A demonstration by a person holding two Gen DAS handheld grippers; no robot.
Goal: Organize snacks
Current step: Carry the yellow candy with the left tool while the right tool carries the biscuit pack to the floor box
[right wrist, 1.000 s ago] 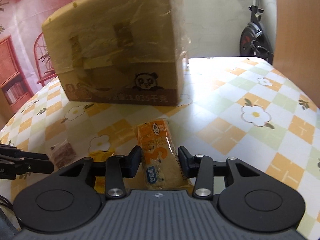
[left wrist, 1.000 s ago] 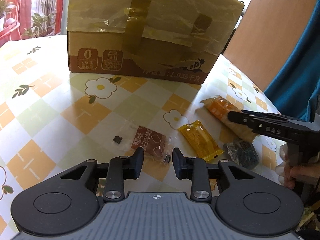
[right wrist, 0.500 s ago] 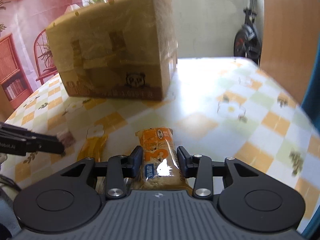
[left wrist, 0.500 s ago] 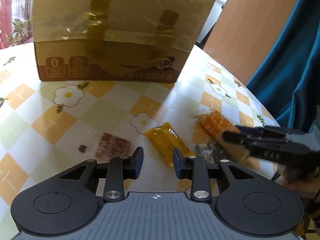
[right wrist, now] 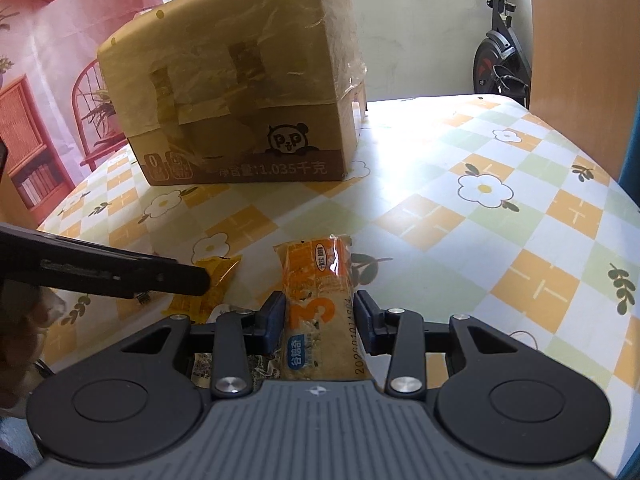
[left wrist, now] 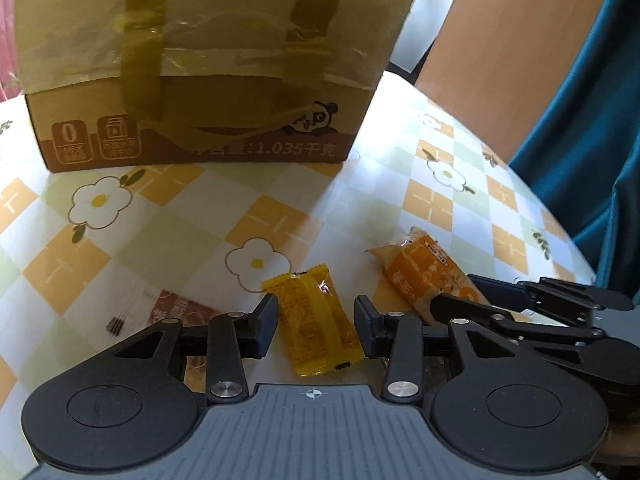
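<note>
Left wrist view: the left tool [left wrist: 316,326] is opening its jaws around a yellow snack packet [left wrist: 314,318] lying flat on the flowered surface [left wrist: 280,200]; the pads stand clear of it. A taped cardboard box [left wrist: 208,68] stands beyond.

Right wrist view: the right tool [right wrist: 320,322] is clamped on an orange snack bar [right wrist: 318,304], its far end towards the box.
</note>
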